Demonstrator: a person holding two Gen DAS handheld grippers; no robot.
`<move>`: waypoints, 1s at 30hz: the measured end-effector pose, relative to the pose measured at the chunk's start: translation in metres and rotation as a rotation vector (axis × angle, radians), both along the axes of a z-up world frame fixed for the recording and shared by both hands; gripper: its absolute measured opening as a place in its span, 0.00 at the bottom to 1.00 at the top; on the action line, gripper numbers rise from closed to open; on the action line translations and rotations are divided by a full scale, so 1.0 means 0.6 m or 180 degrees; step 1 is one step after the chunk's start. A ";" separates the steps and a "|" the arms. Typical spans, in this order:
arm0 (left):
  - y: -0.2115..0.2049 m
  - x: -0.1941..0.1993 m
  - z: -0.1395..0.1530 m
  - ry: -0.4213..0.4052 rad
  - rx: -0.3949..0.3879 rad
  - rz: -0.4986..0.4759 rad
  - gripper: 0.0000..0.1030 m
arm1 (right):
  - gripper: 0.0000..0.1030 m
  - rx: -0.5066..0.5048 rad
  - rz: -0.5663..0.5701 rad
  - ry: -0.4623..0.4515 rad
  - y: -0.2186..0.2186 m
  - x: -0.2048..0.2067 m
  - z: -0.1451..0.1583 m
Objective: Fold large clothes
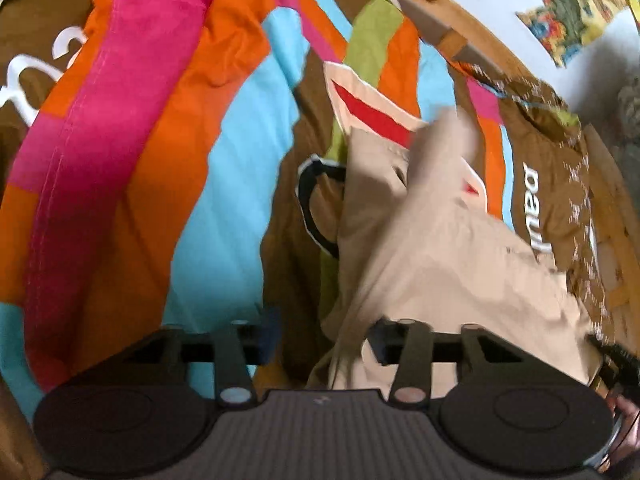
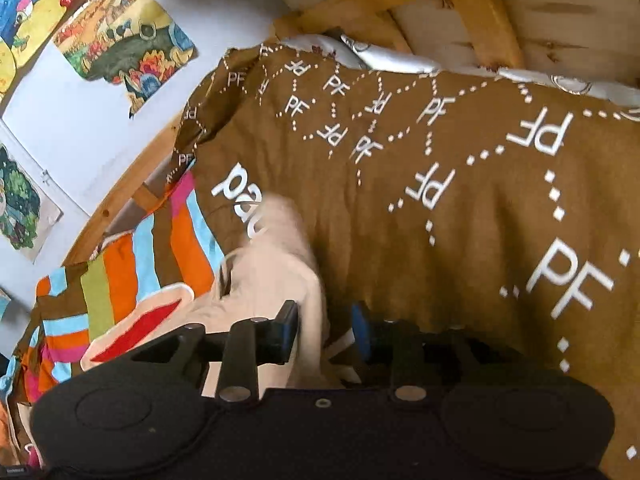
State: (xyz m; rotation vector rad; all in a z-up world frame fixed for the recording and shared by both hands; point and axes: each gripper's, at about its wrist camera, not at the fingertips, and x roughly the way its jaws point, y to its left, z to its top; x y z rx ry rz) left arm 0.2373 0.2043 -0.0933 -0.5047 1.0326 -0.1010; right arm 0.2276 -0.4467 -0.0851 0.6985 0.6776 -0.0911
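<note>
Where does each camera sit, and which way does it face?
Left wrist: on the left gripper, looking down along its fingers at the striped duvet; the gripper's own fingers show.
Right wrist: on the right gripper, facing the brown PF-patterned cover; the gripper's own fingers show.
Shared: the beige garment, wall poster.

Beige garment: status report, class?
Both grippers, left and right, open around the beige garment. Garment bunched on striped bedcover. Nothing blocking.
</note>
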 end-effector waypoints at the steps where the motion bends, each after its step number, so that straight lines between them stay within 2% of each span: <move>1: 0.006 0.003 -0.006 0.0032 -0.0078 0.0030 0.15 | 0.18 -0.0001 -0.0039 -0.0007 -0.002 0.002 -0.001; 2: 0.012 0.006 -0.013 0.0100 -0.0157 0.0090 0.10 | 0.11 0.0004 -0.0086 -0.0002 -0.003 0.006 -0.005; 5: 0.018 0.007 -0.026 0.0179 -0.0104 0.0194 0.11 | 0.08 0.0008 -0.0231 0.0034 -0.009 0.011 -0.011; 7: 0.021 -0.002 -0.018 0.0133 -0.0072 0.0213 0.22 | 0.08 -0.0121 -0.0184 0.0039 -0.004 0.003 -0.011; 8: 0.021 -0.008 -0.011 0.0089 -0.0063 0.0188 0.39 | 0.12 -0.0199 -0.0157 0.0048 0.001 -0.002 -0.007; 9: 0.021 -0.017 -0.004 0.0023 -0.0091 0.0111 0.56 | 0.21 -0.0229 -0.0115 0.0042 0.004 -0.010 -0.002; 10: 0.019 -0.024 0.001 -0.0053 -0.0124 0.0016 0.60 | 0.25 -0.0209 -0.0047 0.0022 0.005 -0.022 0.002; 12: 0.009 -0.042 0.008 -0.0152 -0.0060 -0.0171 0.62 | 0.45 -0.0094 0.0157 -0.0013 0.008 -0.052 0.009; 15: -0.011 -0.053 0.002 -0.0041 0.0084 -0.0505 0.62 | 0.61 -0.0128 0.0477 -0.0067 0.010 -0.103 0.018; 19: -0.040 -0.044 -0.012 0.0146 0.0127 -0.0841 0.53 | 0.61 -0.0338 0.0717 -0.0023 0.016 -0.129 0.011; 20: -0.047 -0.046 -0.014 0.0170 0.0224 -0.0860 0.45 | 0.61 -0.0394 0.0765 -0.0013 0.017 -0.130 0.006; 21: -0.049 -0.048 -0.015 0.0180 0.0322 -0.0844 0.35 | 0.61 -0.0457 0.0801 -0.0023 0.018 -0.131 0.000; 22: -0.047 -0.049 -0.016 0.0192 0.0366 -0.0805 0.31 | 0.61 -0.0488 0.0820 -0.0043 0.018 -0.133 -0.005; 24: -0.037 -0.053 -0.014 0.0154 0.0303 -0.0694 0.19 | 0.62 -0.0450 0.0856 -0.0067 0.015 -0.133 -0.014; 26: -0.030 -0.052 -0.015 0.0094 0.0219 -0.0624 0.12 | 0.61 -0.0408 0.0850 -0.0095 0.011 -0.133 -0.017; 28: -0.040 -0.050 -0.018 0.0079 0.0296 -0.0688 0.07 | 0.49 -0.0390 0.0847 -0.0119 0.011 -0.134 -0.018; 30: -0.052 -0.057 -0.008 -0.0070 0.0492 -0.0769 0.05 | 0.31 -0.0449 0.0831 -0.0130 0.016 -0.135 -0.020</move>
